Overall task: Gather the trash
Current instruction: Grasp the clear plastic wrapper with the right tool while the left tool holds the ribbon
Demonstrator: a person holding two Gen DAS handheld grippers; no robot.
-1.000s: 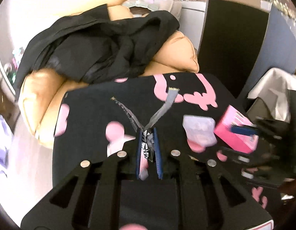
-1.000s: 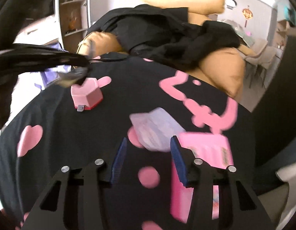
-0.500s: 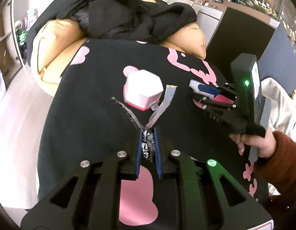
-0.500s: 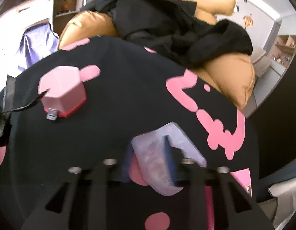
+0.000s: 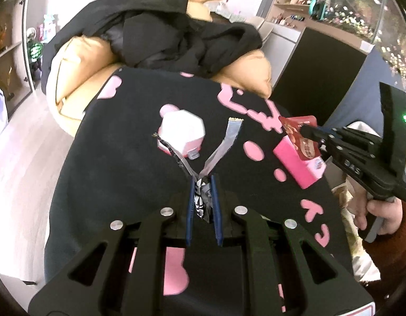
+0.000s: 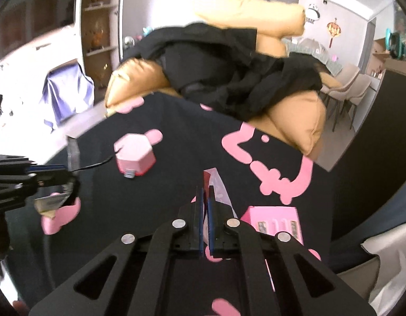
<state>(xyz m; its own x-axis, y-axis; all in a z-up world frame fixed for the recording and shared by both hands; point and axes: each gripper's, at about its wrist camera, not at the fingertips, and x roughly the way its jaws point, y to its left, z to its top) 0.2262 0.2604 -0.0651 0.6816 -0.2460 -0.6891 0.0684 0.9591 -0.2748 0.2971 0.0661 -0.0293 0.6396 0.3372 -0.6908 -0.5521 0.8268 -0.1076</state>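
My left gripper [image 5: 202, 184] is shut on a crumpled silver and black wrapper [image 5: 203, 200] whose two torn strips [image 5: 230, 137] fan upward above the black cloth with pink shapes [image 5: 124, 144]. My right gripper [image 6: 205, 200] is shut on a flat packet [image 6: 216, 184], red on one side and pale on the other. In the left wrist view the same packet [image 5: 300, 137] shows red, lifted above the pink box [image 5: 297, 163]. The left gripper also shows at the left of the right wrist view [image 6: 55, 173].
A pink hexagonal box [image 5: 182, 131] sits mid-cloth, also in the right wrist view [image 6: 134, 155]. A flat pink box [image 6: 276, 223] lies by the right gripper. Black clothing [image 5: 163, 34] is heaped on an orange cushion [image 5: 79, 79] behind. A dark cabinet [image 5: 321, 65] stands at the right.
My right gripper closed on the flat packet and lifted it off the cloth. My left gripper kept hold of the wrapper and shifted slightly.
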